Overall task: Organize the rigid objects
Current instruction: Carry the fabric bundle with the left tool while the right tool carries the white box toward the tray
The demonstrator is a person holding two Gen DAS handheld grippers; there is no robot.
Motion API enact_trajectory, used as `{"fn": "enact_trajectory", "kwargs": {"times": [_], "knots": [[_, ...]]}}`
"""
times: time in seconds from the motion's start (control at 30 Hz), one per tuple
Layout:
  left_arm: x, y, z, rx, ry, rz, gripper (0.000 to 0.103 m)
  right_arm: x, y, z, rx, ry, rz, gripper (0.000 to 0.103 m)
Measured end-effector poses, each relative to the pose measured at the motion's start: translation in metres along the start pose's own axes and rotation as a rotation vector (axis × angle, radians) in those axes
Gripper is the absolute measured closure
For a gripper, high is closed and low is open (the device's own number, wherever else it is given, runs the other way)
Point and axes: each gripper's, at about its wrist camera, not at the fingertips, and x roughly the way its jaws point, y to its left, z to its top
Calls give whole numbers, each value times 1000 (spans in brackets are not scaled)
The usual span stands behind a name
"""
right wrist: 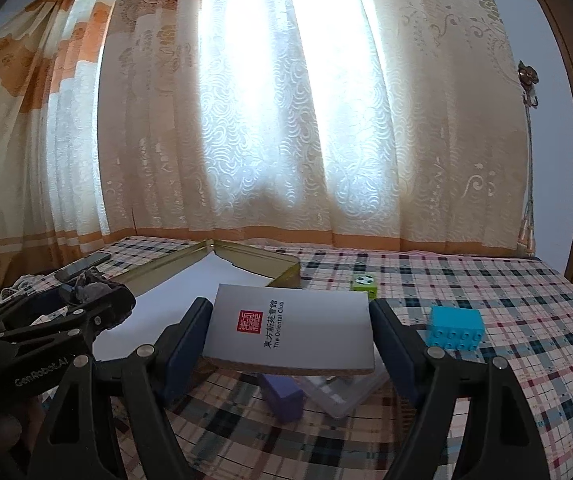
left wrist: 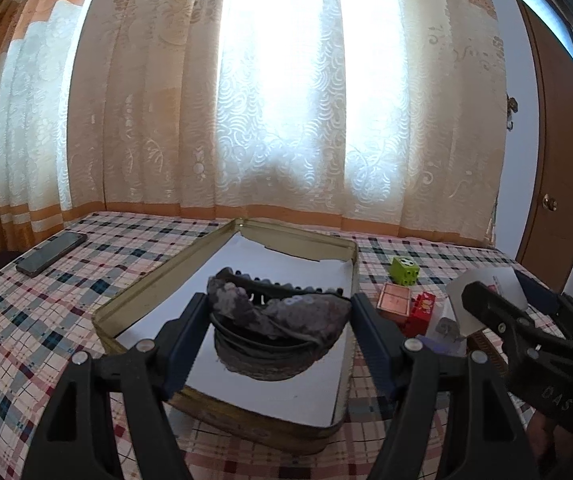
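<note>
My left fingers clamp a sequined hair clip above the paper-lined gold tin. My right fingers hold a white coaster beside the tin, over the checked surface.

The tin tray is thin metal with a dull gold sheen, lined with smooth white paper. The hair claw is black plastic wrapped in glittery sequinned cloth. The coaster has a smooth matt grey face and a rough cork edge. The blue brick and green cube are glossy plastic. A woven plaid cloth covers the counter; the curtain is embossed fabric. The phone looks glassy.
</note>
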Motion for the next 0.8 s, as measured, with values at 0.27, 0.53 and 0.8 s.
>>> {"fn": "enact_trajectory", "kwargs": {"times": [0.27,0.53,0.8], "knots": [[1,14,1,-17,7,28,31,3,16,1,-18,-10,30,22],[3,25,2,-23,17,54,31,5,28,1,-27,-10,58,22],[4,33,3,-20,20,73,31,11,45,2,-48,-7,88,22]]}}
